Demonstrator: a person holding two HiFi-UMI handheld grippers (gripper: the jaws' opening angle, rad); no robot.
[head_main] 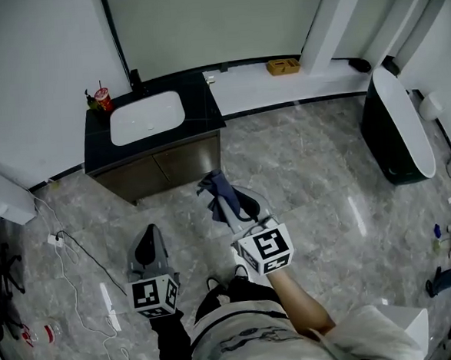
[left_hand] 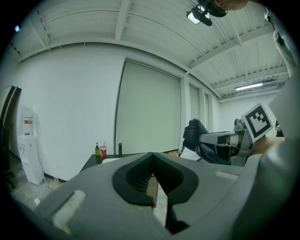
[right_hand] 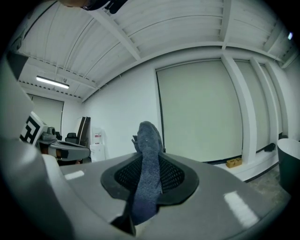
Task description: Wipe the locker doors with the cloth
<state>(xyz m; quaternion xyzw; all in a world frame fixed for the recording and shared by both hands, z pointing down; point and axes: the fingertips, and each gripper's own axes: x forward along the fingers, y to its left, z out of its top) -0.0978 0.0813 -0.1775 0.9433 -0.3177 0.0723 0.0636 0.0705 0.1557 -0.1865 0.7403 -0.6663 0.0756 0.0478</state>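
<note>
Room: grey marbled floor (head_main: 309,169) with white walls; a dark worktop (head_main: 202,100) with a white basin (head_main: 146,117) stands at 11 o'clock in the head view, over a brown cabinet (head_main: 159,171) with doors.
Lockers: none can be identified in any view; the cabinet doors are the only doors clearly seen.
Cloth: dark grey-blue cloth (head_main: 213,185), clear of every surface, above the floor at 12 o'clock from the person. It touches no door.
Right gripper: the right gripper (head_main: 235,207) has its fingers closed on the cloth; the right gripper view shows the fabric running up between them, with a wad standing past the tips. Judged purpose: the projecting wad gives a soft face to press on a door.
Left gripper: the left gripper (head_main: 147,236) sits at 9 o'clock from the right one, fingers narrow with tips meeting, nothing between them. Judged purpose: a free hand, kept clear of the cloth.
Pointing: both grippers face the cabinet side of the room.
Stage: the scene fits the cloth being brought to the doors or taken from them; the pictures do not settle which.
Hazard: white cable (head_main: 76,251) lies on the floor at 9 o'clock, near the feet.
</note>
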